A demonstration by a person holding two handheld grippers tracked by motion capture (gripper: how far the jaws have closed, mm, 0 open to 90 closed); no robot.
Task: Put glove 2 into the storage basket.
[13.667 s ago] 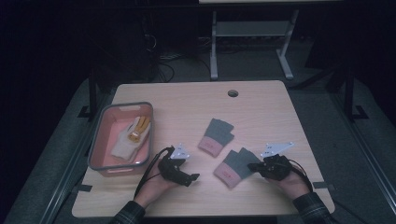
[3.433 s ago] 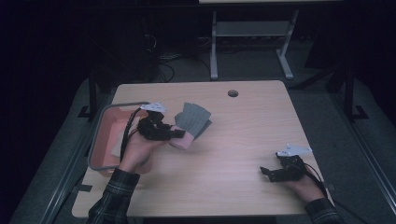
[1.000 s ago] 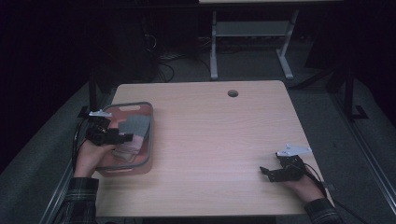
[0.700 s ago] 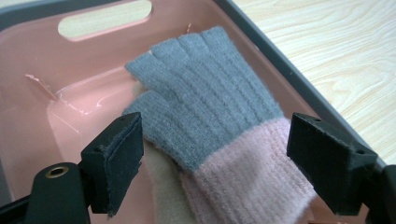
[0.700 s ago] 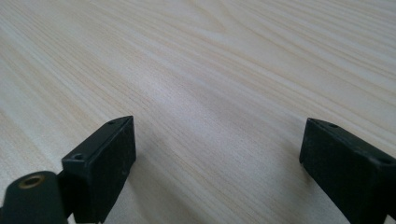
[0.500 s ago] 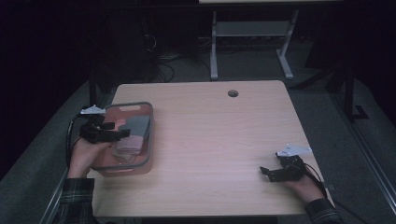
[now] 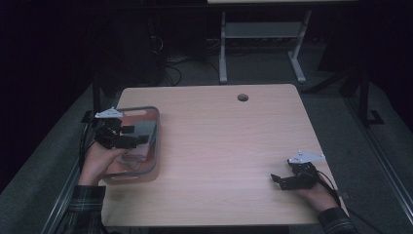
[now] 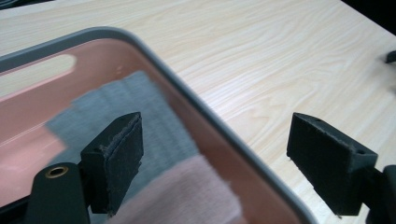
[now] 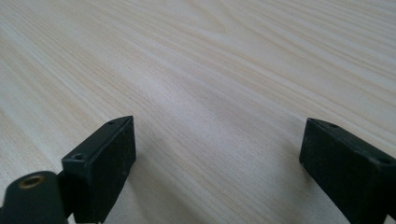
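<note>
A pink tray with a grey rim stands at the left of the wooden table. Inside it lie a grey cloth and a pink cloth. My left gripper hovers over the tray, open and holding nothing. In the left gripper view the tray's rim runs between the two jaws of the left gripper. My right gripper rests near the table's front right corner, pointing left. It is open, and in the right gripper view the right gripper has bare wood between its jaws.
A round cable hole sits near the table's far edge. Behind the table a metal frame stands on the dark floor. The tabletop between the tray and the right gripper is bare wood.
Cloths that lay on the table are now in the tray, carried there by my left gripper, which has let go. Over the last second it shifted slightly. The right gripper stayed still.
</note>
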